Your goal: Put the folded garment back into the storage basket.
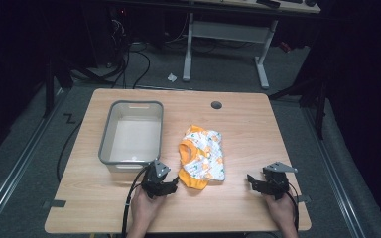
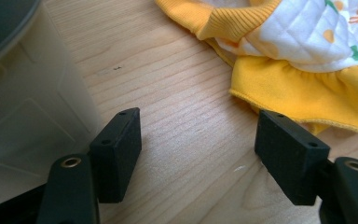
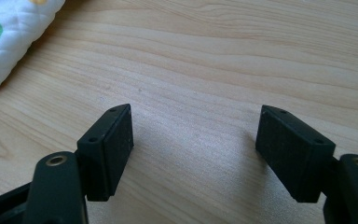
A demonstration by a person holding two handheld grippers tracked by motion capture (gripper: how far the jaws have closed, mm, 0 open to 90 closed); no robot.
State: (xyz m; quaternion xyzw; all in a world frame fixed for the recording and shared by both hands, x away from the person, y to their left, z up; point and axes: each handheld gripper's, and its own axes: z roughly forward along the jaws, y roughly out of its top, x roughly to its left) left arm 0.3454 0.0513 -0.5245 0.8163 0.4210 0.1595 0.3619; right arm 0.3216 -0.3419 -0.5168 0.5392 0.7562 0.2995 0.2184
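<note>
Left claw (image 1: 171, 184) gaping beside garment (image 1: 202, 157), right claw (image 1: 256, 182) gaping, seemingly just above table (image 1: 248, 129)

Worktop (image 1: 238, 129) bare right of the garment (image 1: 202, 157) and along the near edge; passage free there. Grey tub (image 1: 131, 133) blocks the left centre. Left gripper (image 2: 198, 140) has jaws apart over a narrow bare strip between tub wall and garment hem.

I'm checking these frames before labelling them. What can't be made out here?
- Baby garment: high view, folded on itself, its type and underside hidden; print too small.
- Grey plastic bin: left gripper view, cut off by the left edge and blurred.
- Garment in right gripper view: a corner, cut off at top left.
</note>
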